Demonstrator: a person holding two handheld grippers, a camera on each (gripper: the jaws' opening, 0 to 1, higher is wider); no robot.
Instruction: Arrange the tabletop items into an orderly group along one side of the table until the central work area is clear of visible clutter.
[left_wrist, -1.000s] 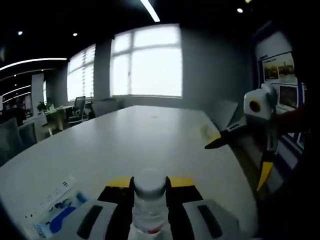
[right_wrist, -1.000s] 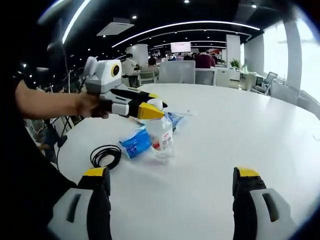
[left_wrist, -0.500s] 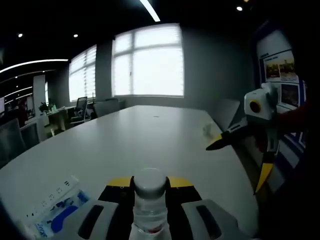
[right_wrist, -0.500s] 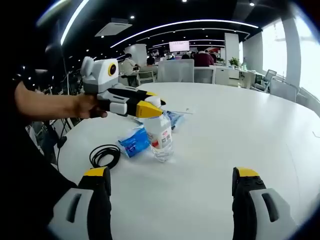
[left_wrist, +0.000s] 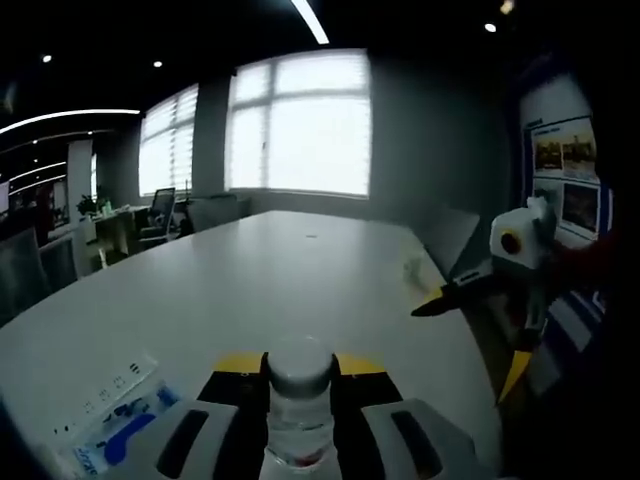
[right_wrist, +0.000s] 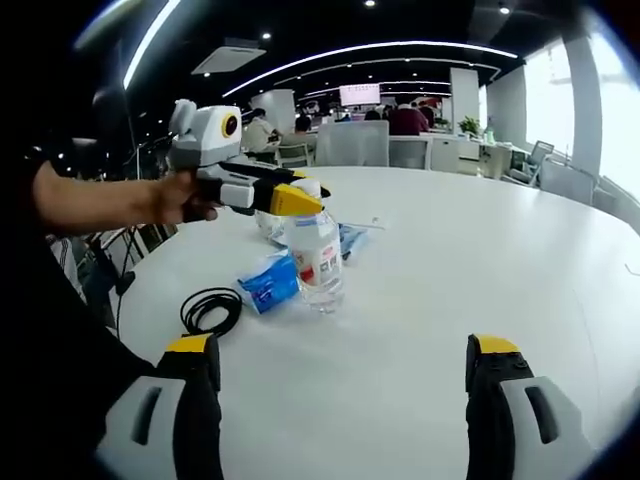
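In the left gripper view, the left claw (left_wrist: 300, 375) rises from the bottom centre with its jaws closed on the neck of a clear water bottle (left_wrist: 299, 410), whose white cap faces the camera; the bottle's long axis runs upright, and its body is cut off at the lower edge. In the right gripper view the same bottle (right_wrist: 316, 262) stands upright at centre left of the frame, cap up, base on or just above the white tabletop (right_wrist: 450, 270); I cannot tell which. Its label is too small to read, and whether any water is inside is hard to make out. The left claw (right_wrist: 300, 195) reaches in from the left, held by a person's hand (right_wrist: 185, 197).

The right claw (right_wrist: 340, 400) stands wide open at the bottom of the right gripper view, holding nothing. It also shows at the right of the left gripper view (left_wrist: 465, 325), jaws spread.

Just left of the bottle lies a blue packet (right_wrist: 268, 284), seen too at lower left in the left gripper view (left_wrist: 110, 430), partly cut off. Further left is a coiled black cable (right_wrist: 212, 309). Behind the bottle something pale lies half hidden. Far back, office desks and seated people are blurred
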